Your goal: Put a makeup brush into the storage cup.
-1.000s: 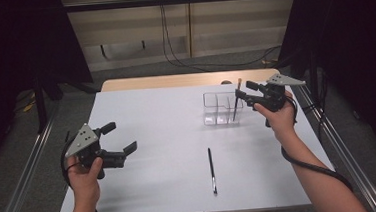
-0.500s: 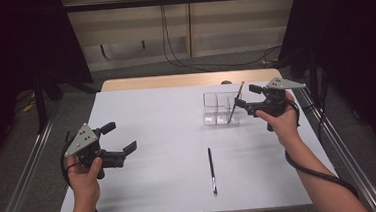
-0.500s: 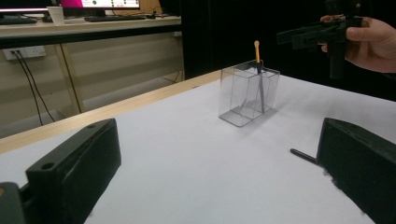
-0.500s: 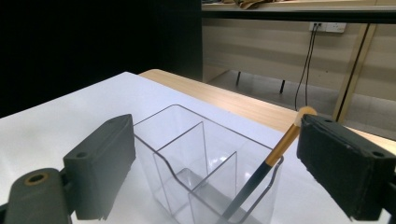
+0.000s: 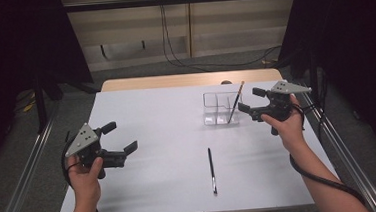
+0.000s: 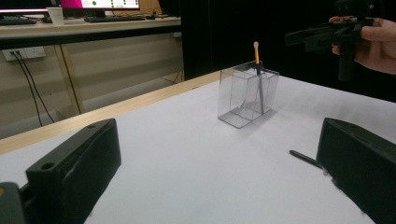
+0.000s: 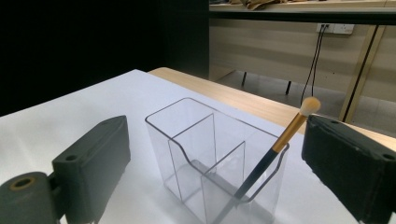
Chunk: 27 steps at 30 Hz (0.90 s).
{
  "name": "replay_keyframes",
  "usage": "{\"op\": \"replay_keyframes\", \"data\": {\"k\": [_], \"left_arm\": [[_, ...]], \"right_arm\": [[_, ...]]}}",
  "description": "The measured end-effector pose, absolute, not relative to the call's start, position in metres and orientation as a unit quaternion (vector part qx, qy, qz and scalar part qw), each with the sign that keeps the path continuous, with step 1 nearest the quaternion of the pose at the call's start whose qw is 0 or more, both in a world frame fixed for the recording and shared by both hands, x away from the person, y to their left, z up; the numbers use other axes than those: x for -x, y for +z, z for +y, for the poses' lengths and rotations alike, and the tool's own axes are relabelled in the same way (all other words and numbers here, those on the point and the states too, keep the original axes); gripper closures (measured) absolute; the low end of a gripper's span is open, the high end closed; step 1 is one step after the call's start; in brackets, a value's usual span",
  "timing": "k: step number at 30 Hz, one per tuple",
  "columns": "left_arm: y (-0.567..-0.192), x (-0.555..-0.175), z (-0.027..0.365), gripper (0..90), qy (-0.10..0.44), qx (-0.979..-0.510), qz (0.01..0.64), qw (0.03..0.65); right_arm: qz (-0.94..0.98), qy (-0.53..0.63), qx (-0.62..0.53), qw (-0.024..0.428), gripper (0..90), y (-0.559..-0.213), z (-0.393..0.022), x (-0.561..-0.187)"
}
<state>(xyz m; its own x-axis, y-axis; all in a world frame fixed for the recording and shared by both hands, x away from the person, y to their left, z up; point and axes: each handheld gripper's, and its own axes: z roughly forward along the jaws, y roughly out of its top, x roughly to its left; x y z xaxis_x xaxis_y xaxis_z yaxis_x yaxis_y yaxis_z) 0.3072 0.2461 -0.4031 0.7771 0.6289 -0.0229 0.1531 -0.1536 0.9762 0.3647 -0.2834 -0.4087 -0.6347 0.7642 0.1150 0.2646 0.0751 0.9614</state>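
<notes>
One brush (image 5: 236, 102) stands in the clear organizer (image 5: 220, 108) at the far right of the table (image 5: 156, 113), leaning with its pale tip up and toward the right tool (image 5: 254, 101). In the right gripper view the brush (image 7: 271, 154) rests against the rim of the organizer (image 7: 210, 158) in the compartment on that tool's side. The right tool's jaws have just been opening; they stand wide apart with nothing clamped between them, the brush tip just ahead of the gap and free of both pads.

What is left, by my reading, is the second brush (image 5: 212, 169), which lies flat on the table near the front edge, roughly midway between the two hands. Its long axis runs from the person toward the far side, almost in line with the organizer beyond it. It lies toward the person and to the left of the right tool, and to the right of the left tool (image 5: 123, 138), well apart from both. The left tool hovers low over the table with its jaws apart and empty; in its own view one end of the lying brush (image 6: 303, 157) peeks out beside its right jaw. Either hand could take it; a grasp across the handle would need the jaws turned crosswise to that near-far axis.
</notes>
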Motion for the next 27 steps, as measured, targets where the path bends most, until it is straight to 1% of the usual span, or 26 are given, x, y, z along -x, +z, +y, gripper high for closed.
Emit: {"op": "replay_keyframes", "data": {"k": [16,20,27], "left_arm": [[-0.404,-0.308,0.245,0.0,0.198,-0.731,0.269,0.595],[-0.404,-0.308,0.245,0.0,0.198,-0.730,0.269,0.596],[-0.404,-0.309,0.245,0.0,0.197,-0.729,0.271,0.597]], "right_arm": [[0.705,0.569,-0.363,0.217,5.0,-0.411,-0.289,-0.350],[0.704,0.571,-0.369,0.207,4.6,-0.411,-0.290,-0.347],[0.707,0.570,-0.360,0.213,4.5,-0.409,-0.291,-0.341]]}}
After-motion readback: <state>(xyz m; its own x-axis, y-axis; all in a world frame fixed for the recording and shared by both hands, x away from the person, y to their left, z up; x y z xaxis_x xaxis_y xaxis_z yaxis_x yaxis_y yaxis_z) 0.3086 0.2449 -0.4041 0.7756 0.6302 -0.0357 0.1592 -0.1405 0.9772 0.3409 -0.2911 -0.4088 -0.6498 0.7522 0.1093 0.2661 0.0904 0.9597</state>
